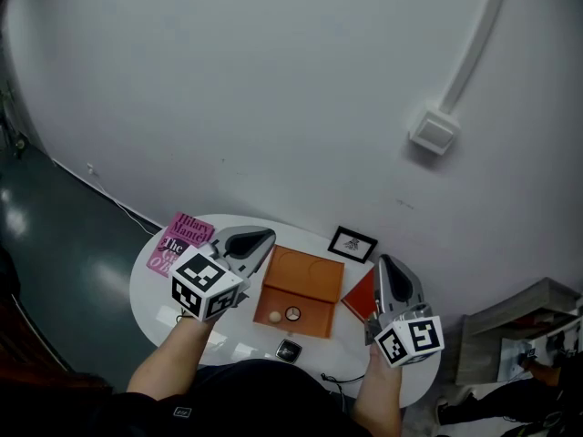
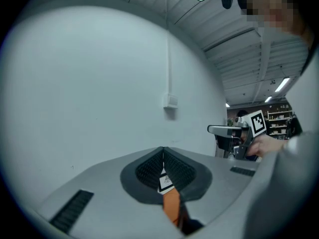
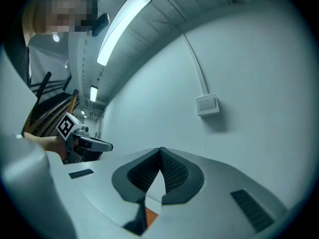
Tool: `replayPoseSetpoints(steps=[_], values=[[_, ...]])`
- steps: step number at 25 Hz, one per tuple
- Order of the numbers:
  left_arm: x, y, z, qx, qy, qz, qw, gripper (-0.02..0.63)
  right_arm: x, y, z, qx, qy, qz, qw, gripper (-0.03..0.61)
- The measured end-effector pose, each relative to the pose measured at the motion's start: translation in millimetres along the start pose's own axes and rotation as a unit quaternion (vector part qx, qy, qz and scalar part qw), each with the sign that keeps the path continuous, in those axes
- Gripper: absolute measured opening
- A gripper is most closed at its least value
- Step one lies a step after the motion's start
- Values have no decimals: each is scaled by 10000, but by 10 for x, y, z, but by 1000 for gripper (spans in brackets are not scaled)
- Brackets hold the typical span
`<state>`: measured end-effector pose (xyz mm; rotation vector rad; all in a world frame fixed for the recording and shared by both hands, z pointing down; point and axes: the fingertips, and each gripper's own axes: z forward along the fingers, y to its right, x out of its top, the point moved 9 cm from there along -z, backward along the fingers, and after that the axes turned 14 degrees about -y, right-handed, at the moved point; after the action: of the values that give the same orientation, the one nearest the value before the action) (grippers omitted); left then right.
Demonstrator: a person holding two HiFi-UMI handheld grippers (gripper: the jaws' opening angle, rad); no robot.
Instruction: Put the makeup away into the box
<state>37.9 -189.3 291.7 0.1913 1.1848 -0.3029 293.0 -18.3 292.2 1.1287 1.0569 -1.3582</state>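
Forearms and both grippers cover part of the round white table [image 1: 150, 285] in the head view. The left gripper [image 1: 246, 242] overlaps one pink book [image 1: 178, 237], and the right gripper [image 1: 390, 267] hides most of a red item [image 1: 361, 296] that cannot be identified. One orange box [image 1: 305, 276] lies open between them. Two small round makeup pieces [image 1: 292, 313] sit inside it, and one small dark square item [image 1: 289, 350] rests on the table just in front. One framed picture [image 1: 352, 243] lies behind the box. Both grippers are held level above the table, pointing at the wall.

In the left gripper view the jaws meet with nothing between them. Only slivers of the box and picture show below.

In the right gripper view the jaws are likewise pressed together and empty, with a scrap of orange beneath.
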Motion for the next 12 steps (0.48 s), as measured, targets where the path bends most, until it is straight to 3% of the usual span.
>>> replayPoseSetpoints(steps=[12], values=[[-169,31,-18,87,-61,-122,9999,12,-202,-143,101,136,-335,-5,9993,34]])
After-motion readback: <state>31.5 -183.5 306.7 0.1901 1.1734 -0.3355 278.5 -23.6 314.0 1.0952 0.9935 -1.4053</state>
